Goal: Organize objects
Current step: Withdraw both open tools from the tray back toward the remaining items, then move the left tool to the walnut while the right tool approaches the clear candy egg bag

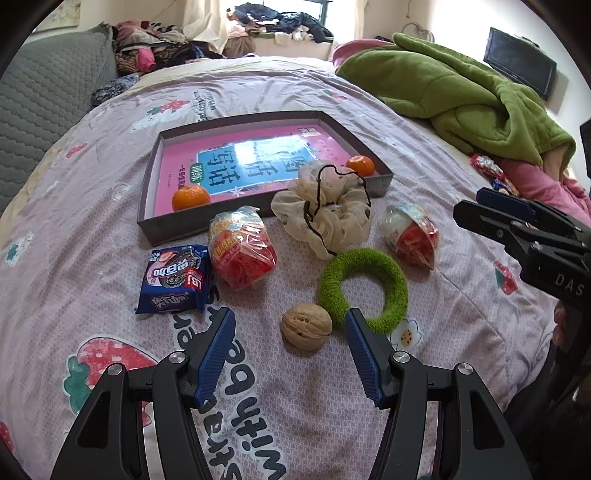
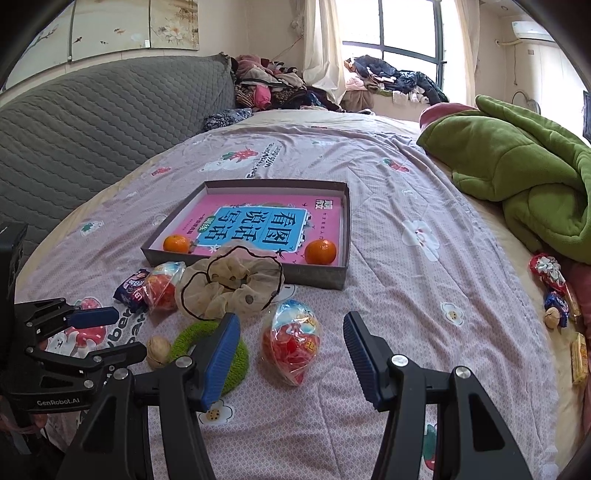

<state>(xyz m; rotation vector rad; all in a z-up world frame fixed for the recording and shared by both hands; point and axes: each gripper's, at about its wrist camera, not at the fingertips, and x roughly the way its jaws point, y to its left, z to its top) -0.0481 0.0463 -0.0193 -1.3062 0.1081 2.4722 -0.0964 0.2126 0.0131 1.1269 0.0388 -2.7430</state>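
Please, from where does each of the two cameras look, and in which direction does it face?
Left wrist: low over the bed, facing the walnut and gray tray; shows the open left gripper, and the right gripper at the right edge.
Right wrist: farther right, facing a snack bag; shows the open right gripper.
Shared: tray, green ring.

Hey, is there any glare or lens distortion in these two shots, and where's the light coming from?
Left wrist view: window glare whitens the middle of the pink book in the gray tray; fisheye bows the bed's edges. Right wrist view: the window is overexposed, the book's title reads clearly, and black vignette fills the corners. Daylight is soft, shadows faint.
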